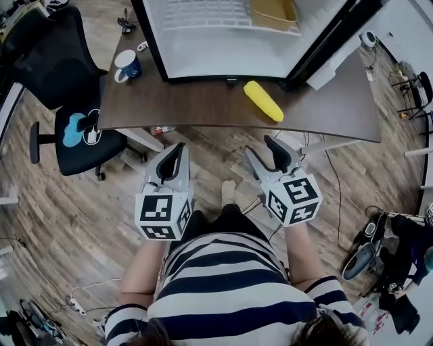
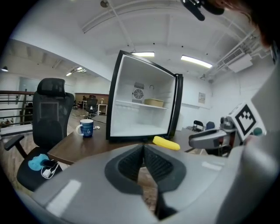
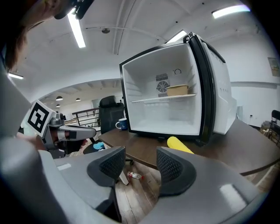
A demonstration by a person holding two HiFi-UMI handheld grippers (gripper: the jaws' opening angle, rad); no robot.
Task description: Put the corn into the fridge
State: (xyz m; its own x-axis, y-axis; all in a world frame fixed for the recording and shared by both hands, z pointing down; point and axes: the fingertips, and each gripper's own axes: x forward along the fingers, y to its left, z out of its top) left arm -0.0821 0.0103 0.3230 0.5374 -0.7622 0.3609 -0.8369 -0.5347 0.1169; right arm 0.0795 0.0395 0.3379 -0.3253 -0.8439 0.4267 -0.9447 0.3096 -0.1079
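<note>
Head view looked steeply down on my left claw (image 1: 177,150) and my right claw (image 1: 262,150). Both were held out over the wood-plank floor (image 1: 61,223), short of the near edge of the dark, smooth tabletop (image 1: 196,105). Each claw carried its cube of black-and-white square markers just ahead of my striped shirt (image 1: 230,284).

In the left gripper view, the left claw's ribbed black pads were pressed together at their tips, with nothing between them. In the right gripper view, the right claw's two rounded, ribbed pads stood spread apart. Only floor and the table's edge showed through the gap, so that claw was empty.

The corn (image 1: 263,101) lay on the tabletop, a smooth yellow cylinder with rounded ends, angled across the wood. It sat just in front of the fridge (image 1: 223,64) and towards its right side, outside the cabinet and well apart from both claws.

The fridge was a boxy white cabinet with a black frame. It stood open towards me with its inner walls plain and glossy. A flat tan box (image 1: 274,12) rested on its wire shelf.

A blue mug (image 1: 128,65) with a white handle stood near the table's left end. A black mesh-backed office chair (image 1: 61,64) sat beside that end.
</note>
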